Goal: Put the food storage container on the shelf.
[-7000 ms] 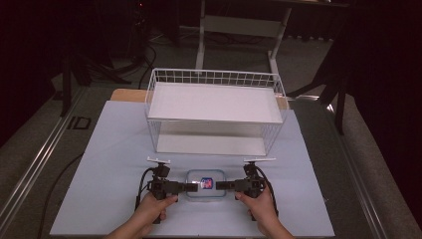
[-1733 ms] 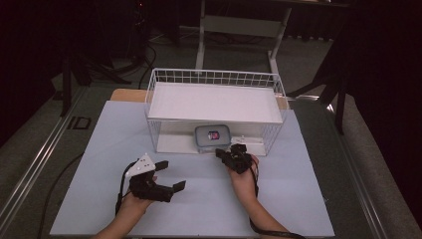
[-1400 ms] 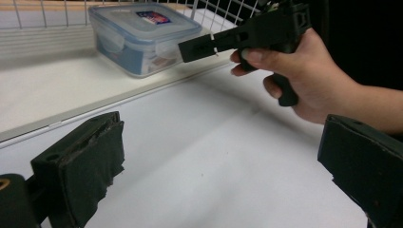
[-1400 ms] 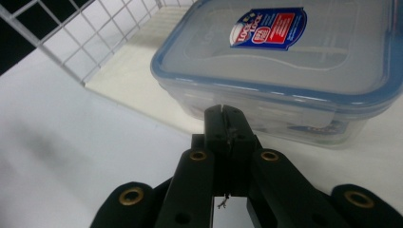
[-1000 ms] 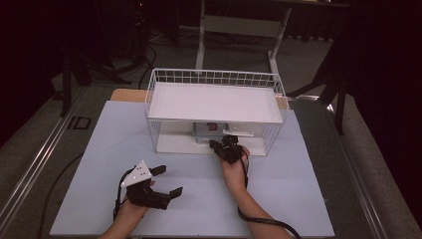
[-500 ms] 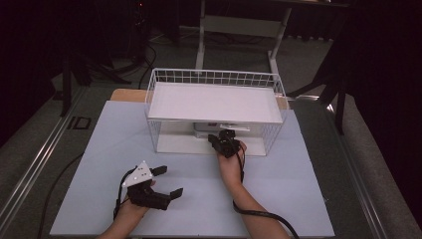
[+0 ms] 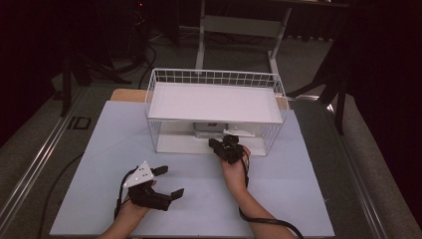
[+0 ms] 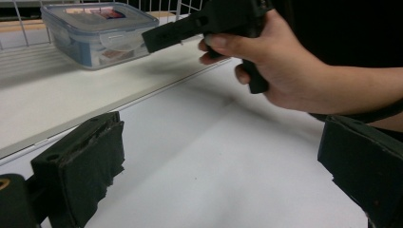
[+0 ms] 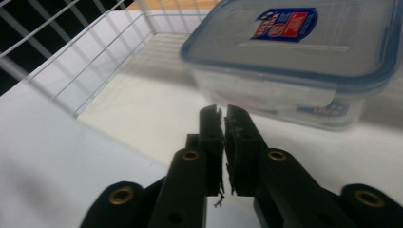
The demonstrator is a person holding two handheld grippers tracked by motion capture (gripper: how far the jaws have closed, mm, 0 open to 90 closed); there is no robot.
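At the near left of the pale blue-white table mat [image 7: 298,194], the left gripper [image 7: 166,181] rests in the person's hand with its black jaws spread wide and nothing between them. Farther in, the right gripper [image 7: 215,145] reaches to the front edge of the white wire rack [image 7: 214,77], its jaws pressed together and empty, the tips just short of the clear plastic lidded food box with a blue rim and a red-and-blue label [image 9: 304,57]. That box sits on the rack's lower white shelf [image 8: 43,99], under the upper shelf, lid on; its contents cannot be made out. A likely risk is that a push with the closed tips off-centre would skew the box against the wire side, or that a lifted hand would knock the upper shelf.
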